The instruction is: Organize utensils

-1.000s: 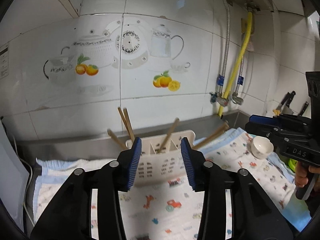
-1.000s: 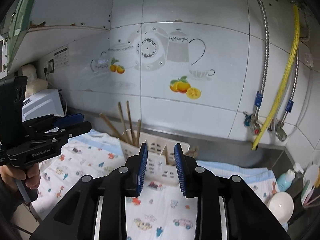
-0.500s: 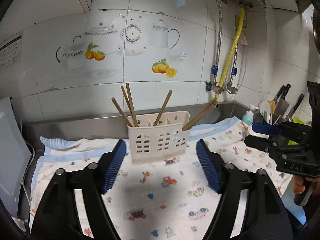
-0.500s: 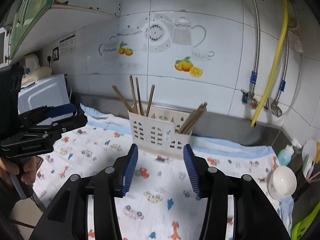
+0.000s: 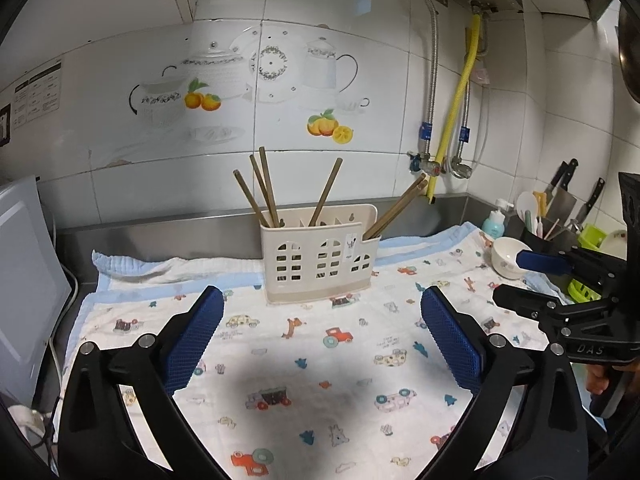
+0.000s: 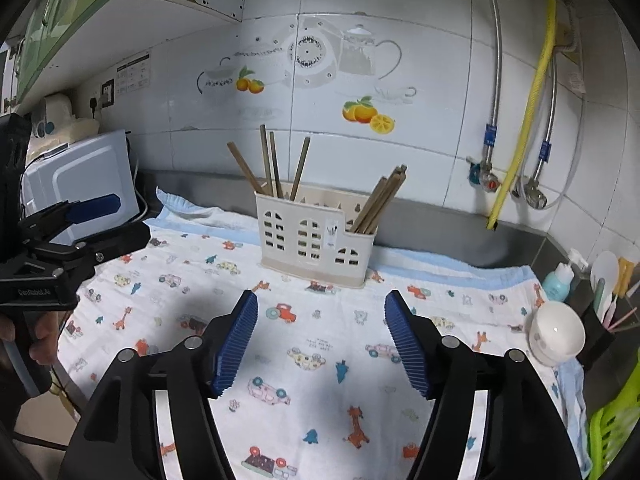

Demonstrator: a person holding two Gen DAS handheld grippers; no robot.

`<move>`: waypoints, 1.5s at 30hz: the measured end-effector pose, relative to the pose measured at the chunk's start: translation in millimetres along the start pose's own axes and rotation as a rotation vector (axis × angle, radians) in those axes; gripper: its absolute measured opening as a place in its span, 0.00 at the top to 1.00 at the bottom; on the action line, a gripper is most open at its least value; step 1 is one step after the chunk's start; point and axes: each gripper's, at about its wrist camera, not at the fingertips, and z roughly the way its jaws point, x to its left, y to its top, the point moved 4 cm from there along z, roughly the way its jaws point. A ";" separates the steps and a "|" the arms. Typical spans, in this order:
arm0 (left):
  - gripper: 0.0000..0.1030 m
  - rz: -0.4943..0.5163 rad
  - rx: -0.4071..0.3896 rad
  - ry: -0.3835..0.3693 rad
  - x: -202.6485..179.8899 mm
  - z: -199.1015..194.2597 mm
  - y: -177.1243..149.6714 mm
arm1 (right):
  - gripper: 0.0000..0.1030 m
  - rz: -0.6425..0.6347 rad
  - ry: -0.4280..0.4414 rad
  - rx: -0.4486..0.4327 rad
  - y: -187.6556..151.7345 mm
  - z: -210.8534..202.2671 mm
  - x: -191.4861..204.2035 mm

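i have both grippers pulled back toward me now, a second ago they sat right up against the holder with their fingers much closer together. the left gripper (image 5: 322, 336) has its fingers spread wide with nothing between them, and the right gripper (image 6: 321, 338) is released the same way, both hanging over the printed cloth (image 5: 352, 364) on the table. beyond them the white holder (image 5: 320, 254) stands upright on the cloth, well apart from both, with the chopsticks (image 5: 264, 190) leaning inside its compartments. i judge the sorting finished, or close to it.
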 end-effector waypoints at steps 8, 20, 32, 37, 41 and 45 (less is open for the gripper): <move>0.05 0.022 0.008 0.032 -0.3 -5.2 -12.5 | 0.30 0.018 -0.040 0.013 -17.5 0.9 -8.3; 0.05 -0.005 0.059 0.039 1.6 1.3 -32.6 | 0.20 0.074 -0.035 0.027 -38.6 3.1 -13.8; 0.05 -0.014 0.077 0.056 3.6 3.5 -42.4 | 0.15 0.092 -0.038 0.026 -45.7 2.6 -14.7; 0.05 -0.014 0.086 0.062 3.7 5.6 -46.7 | 0.15 0.098 -0.045 0.027 -48.1 1.9 -17.0; 0.05 -0.014 0.094 0.066 3.2 7.1 -49.9 | 0.15 0.096 -0.043 0.033 -51.0 2.4 -16.7; 0.05 -0.015 0.096 0.065 2.0 8.0 -50.7 | 0.15 0.098 -0.041 0.038 -53.4 3.1 -16.8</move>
